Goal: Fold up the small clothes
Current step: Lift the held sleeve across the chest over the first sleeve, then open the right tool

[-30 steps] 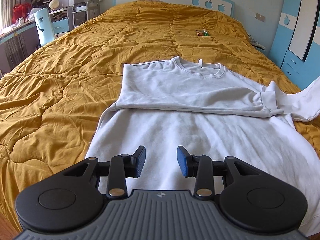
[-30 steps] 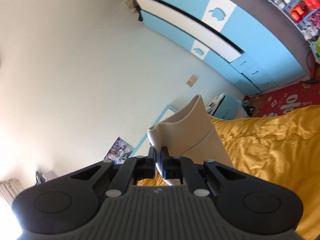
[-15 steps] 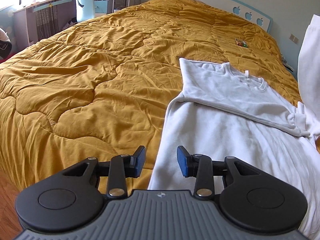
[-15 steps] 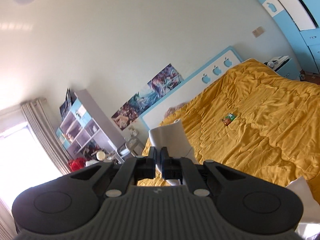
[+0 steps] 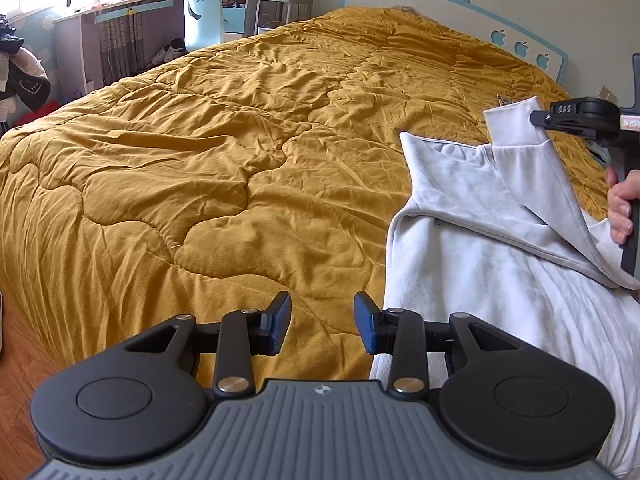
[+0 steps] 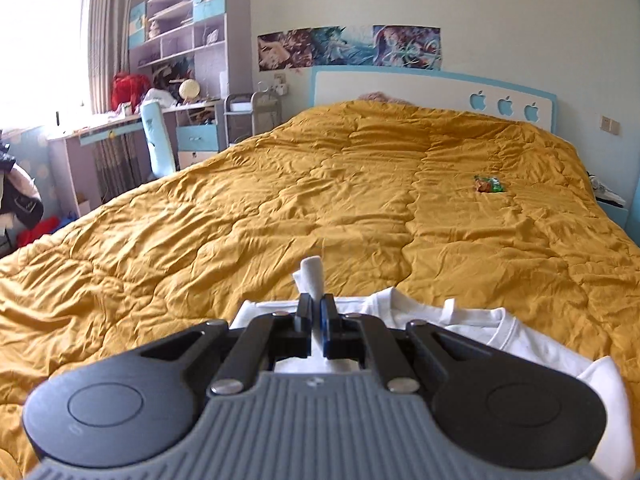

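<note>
My right tool (image 6: 316, 320) is clamped tight on the cuff (image 6: 314, 276) of the white sweatshirt (image 5: 500, 280), and the ribbed end of that cuff sticks up past the fingertips. From my left side I can see the sleeve (image 5: 532, 184) lifted off the bed and drawn across the upper part of the sweatshirt, with my right hand (image 5: 620, 208) wrapped around the tool's handle at the far right edge.

My left tool (image 5: 322, 322) stands about half open with nothing between its blue pads (image 5: 364, 320). It hangs over the near edge of the bed, above the yellow quilt (image 5: 220, 160) just beside the sweatshirt's left edge.

The sweatshirt lies on the quilt at the near right part of the bed, its neckline (image 6: 472, 320) toward the headboard (image 6: 432, 88). A small green wrapper (image 6: 489, 185) lies farther up the quilt, well apart from the sweatshirt.
</note>
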{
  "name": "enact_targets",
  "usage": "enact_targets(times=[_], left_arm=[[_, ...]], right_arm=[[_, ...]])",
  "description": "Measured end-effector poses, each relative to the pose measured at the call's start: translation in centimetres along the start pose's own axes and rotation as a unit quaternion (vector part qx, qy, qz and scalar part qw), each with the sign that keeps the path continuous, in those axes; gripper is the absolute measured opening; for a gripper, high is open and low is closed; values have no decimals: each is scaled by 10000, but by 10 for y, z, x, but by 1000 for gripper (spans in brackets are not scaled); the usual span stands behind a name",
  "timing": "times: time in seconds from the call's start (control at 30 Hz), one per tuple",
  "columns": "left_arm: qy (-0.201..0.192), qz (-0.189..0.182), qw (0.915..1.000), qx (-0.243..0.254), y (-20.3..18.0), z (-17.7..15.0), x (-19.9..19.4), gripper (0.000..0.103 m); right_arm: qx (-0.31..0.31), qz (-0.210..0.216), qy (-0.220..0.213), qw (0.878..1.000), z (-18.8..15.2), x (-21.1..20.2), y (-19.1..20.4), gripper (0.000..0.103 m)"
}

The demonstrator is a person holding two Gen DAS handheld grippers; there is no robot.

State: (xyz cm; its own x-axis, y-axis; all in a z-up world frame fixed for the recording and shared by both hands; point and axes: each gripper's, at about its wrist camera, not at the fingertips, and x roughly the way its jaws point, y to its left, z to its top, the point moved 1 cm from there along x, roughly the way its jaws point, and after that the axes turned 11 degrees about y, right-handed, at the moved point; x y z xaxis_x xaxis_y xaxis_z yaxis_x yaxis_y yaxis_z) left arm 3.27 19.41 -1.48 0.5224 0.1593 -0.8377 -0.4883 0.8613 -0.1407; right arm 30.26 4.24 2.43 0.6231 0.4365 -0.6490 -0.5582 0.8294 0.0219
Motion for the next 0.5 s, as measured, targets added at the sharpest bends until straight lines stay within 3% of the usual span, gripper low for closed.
enact_targets(times=[0.2,0.43,0.5], left_arm=[[-53,95,9999,-23,7,0,-4,43],[-23,152,9999,-21,8,-1,-3,43],[-9,152,9999,-13,7,-2,-2,43]], right_arm=[[-727,-14,307,9969,-29,34,62,0],[-1510,-39,720,9859,-59,49,89,0],[-1732,204,1101,9785,-67,53,93,0]])
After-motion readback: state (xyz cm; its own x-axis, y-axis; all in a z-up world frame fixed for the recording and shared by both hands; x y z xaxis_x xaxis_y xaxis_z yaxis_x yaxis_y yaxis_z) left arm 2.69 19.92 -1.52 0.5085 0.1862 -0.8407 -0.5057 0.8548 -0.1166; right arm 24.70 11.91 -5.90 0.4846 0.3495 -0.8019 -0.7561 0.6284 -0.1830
